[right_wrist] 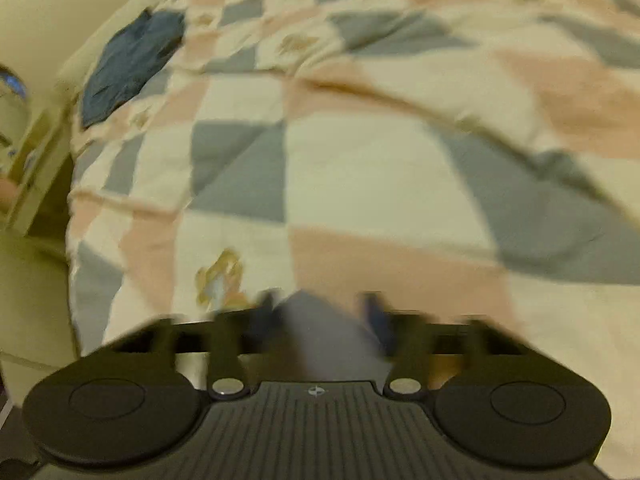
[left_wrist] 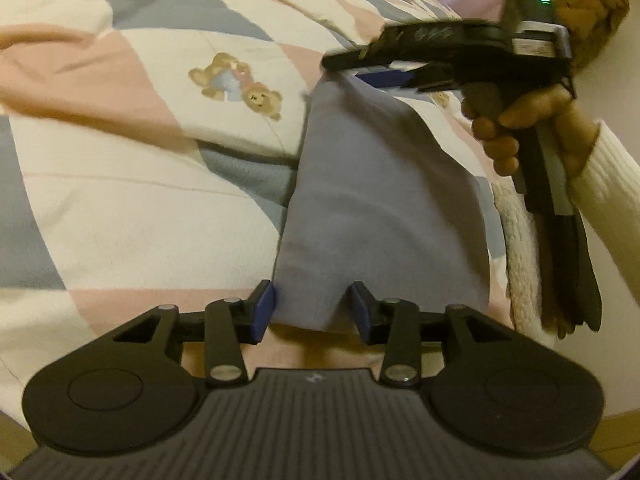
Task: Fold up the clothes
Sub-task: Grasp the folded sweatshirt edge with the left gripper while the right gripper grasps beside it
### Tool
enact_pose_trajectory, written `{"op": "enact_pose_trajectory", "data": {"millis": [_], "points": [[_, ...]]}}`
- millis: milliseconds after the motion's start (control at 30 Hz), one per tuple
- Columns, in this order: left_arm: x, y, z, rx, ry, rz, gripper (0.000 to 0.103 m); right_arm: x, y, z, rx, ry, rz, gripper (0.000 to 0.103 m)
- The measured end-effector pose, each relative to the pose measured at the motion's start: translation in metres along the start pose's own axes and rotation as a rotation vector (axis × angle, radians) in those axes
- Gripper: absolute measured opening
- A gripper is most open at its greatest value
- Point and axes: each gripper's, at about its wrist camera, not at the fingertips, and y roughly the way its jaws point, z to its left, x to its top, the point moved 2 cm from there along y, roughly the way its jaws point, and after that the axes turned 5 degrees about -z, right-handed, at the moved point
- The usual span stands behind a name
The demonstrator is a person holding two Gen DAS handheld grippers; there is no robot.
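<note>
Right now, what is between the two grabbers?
The lavender cloth stretches from the left gripper to the right gripper, above the quilt; left wrist view.

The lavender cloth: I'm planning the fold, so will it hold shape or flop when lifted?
Likely floppy: the lavender cloth sags between the left gripper and right gripper. Probably light, since it hangs thin and smooth. It may slip; little fabric lies between the fingers.

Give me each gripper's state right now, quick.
Left gripper: jaws apart, grey-blue cloth lying between the pads, not pinched.
Right gripper: shut on the cloth's far end; its own view is blurred.
</note>
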Motion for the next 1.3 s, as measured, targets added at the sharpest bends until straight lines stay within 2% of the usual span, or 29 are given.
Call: {"op": "enact_pose_trajectory", "data": {"millis": [33,100,167,267,333,367,400,467,533,567,600,667,733,833,867,967,1033,1133,1167,1233,1267,1300], "points": [[-0.001,0.0,0.0,-0.003,0.005,-0.007,0.022,-0.004,0.0,0.0,0.02,-0.004,-0.003,0.012],[-0.004,-0.002,-0.007,0.016,0.051,-0.039,0.015,-0.009,-0.003,0.002,-0.01,-0.043,-0.04,0.008],[-0.008,-0.004,-0.014,0.03,0.108,-0.059,0.014,-0.012,-0.005,-0.002,-0.023,-0.024,-0.079,0.008],[-0.011,0.004,-0.012,0.064,0.141,-0.03,0.016,-0.021,0.009,-0.013,-0.015,0.041,-0.085,0.01],[-0.008,0.007,-0.009,0.076,0.153,-0.004,0.019,-0.022,0.002,-0.024,0.004,0.115,-0.116,0.028],[-0.005,0.004,-0.012,0.072,0.177,0.006,0.026,-0.022,-0.007,-0.029,0.008,0.158,-0.135,0.052],[-0.001,-0.002,-0.014,0.07,0.204,0.011,0.03,-0.023,-0.025,-0.032,-0.023,0.194,-0.184,0.066],[0.008,-0.017,-0.017,0.068,0.254,0.014,0.031,-0.036,-0.072,-0.036,-0.153,0.212,-0.291,0.077],[0.019,-0.031,-0.017,0.073,0.28,0.005,0.034,-0.062,-0.118,-0.038,-0.292,0.222,-0.353,0.078],[0.025,-0.035,-0.015,0.075,0.279,0.003,0.039,-0.082,-0.142,-0.038,-0.346,0.249,-0.379,0.079],[0.032,-0.038,-0.014,0.067,0.268,0.003,0.042,-0.106,-0.161,-0.037,-0.369,0.291,-0.402,0.08],[0.044,-0.036,-0.013,0.027,0.233,0.003,0.043,-0.165,-0.187,-0.034,-0.338,0.43,-0.43,0.08],[0.052,-0.026,-0.014,-0.013,0.204,0.014,0.048,-0.21,-0.194,-0.025,-0.313,0.542,-0.433,0.08],[0.058,-0.004,-0.014,-0.024,0.173,0.043,0.048,-0.261,-0.182,-0.014,-0.263,0.683,-0.471,0.08],[0.059,0.002,-0.014,-0.006,0.17,0.041,0.048,-0.271,-0.175,-0.017,-0.229,0.74,-0.485,0.08],[0.061,0.012,-0.016,0.033,0.21,0.02,0.048,-0.278,-0.156,-0.029,-0.172,0.797,-0.55,0.078],[0.06,0.018,-0.016,0.014,0.215,0.039,0.049,-0.273,-0.146,-0.04,-0.154,0.783,-0.556,0.075],[0.061,0.033,-0.008,-0.037,0.158,0.08,0.052,-0.269,-0.129,-0.061,-0.093,0.823,-0.522,0.074],[0.063,0.038,-0.003,-0.064,0.124,0.09,0.053,-0.27,-0.122,-0.067,-0.073,0.855,-0.494,0.071],[0.066,0.051,0.008,-0.136,0.042,0.111,0.054,-0.274,-0.113,-0.074,-0.031,0.913,-0.504,0.066],[0.067,0.058,0.014,-0.163,0.009,0.121,0.054,-0.276,-0.108,-0.077,0.007,0.946,-0.511,0.055],[0.068,0.065,0.018,-0.185,-0.018,0.132,0.053,-0.278,-0.103,-0.079,0.047,0.98,-0.516,0.049]]}}
